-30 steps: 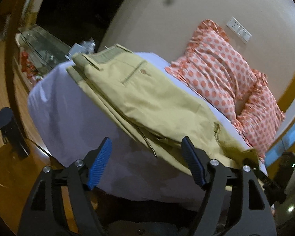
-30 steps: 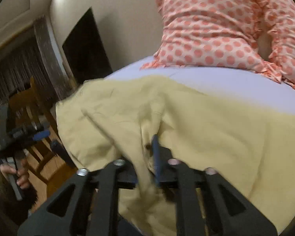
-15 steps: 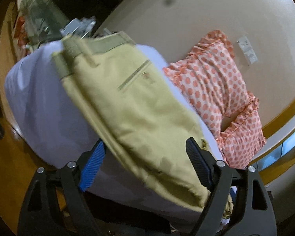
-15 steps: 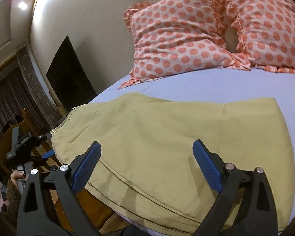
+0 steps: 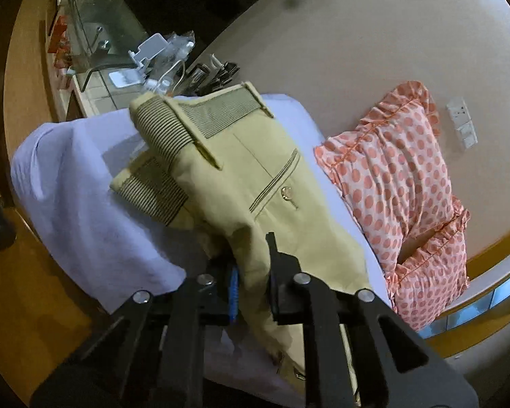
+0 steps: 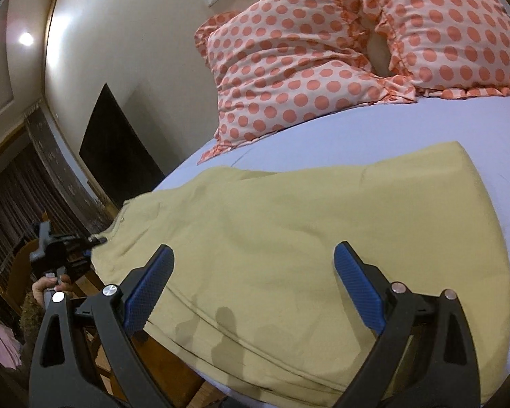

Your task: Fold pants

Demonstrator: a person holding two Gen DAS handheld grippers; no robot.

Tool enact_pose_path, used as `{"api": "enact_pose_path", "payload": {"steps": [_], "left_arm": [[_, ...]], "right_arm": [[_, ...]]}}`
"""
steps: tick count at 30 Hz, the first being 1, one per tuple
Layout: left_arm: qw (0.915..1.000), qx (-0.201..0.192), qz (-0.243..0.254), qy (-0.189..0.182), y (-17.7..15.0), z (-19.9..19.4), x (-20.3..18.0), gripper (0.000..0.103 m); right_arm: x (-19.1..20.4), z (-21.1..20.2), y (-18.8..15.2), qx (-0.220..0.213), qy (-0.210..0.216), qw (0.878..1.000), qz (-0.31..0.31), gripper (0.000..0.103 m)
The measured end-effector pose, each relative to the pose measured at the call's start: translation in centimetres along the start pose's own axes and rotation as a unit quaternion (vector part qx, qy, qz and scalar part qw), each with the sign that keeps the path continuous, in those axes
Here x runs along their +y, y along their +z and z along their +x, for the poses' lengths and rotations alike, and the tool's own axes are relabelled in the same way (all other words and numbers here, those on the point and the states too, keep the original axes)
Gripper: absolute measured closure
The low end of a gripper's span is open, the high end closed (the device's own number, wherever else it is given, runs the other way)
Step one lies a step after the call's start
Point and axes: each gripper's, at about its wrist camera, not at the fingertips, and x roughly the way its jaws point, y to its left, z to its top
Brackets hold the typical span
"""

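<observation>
Khaki pants are pinched by left gripper at bed's front edge; right gripper is held wide open, empty. Waistband should be lifted evenly & laid flat.

No legible text, label, brand, number or sign in either view. Red packaging on glass shelf: markings too blurred to read. Pants button: engraving indistinct.

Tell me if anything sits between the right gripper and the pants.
Nothing visible does. The right gripper hangs open directly over the khaki pants on the bed sheet; the polka-dot pillows lie farther back.
</observation>
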Motion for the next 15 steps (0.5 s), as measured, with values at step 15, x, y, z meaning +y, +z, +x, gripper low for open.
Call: {"api": "enact_pose_path", "payload": {"steps": [15], "left_arm": [[0.8282,0.036,0.554,-0.075,-19.5,2.1,-32.5,0.098]], "right_arm": [[-9.3,-8.8,1.0,-0.114,-0.052,0.983,0.135,0.006]]}}
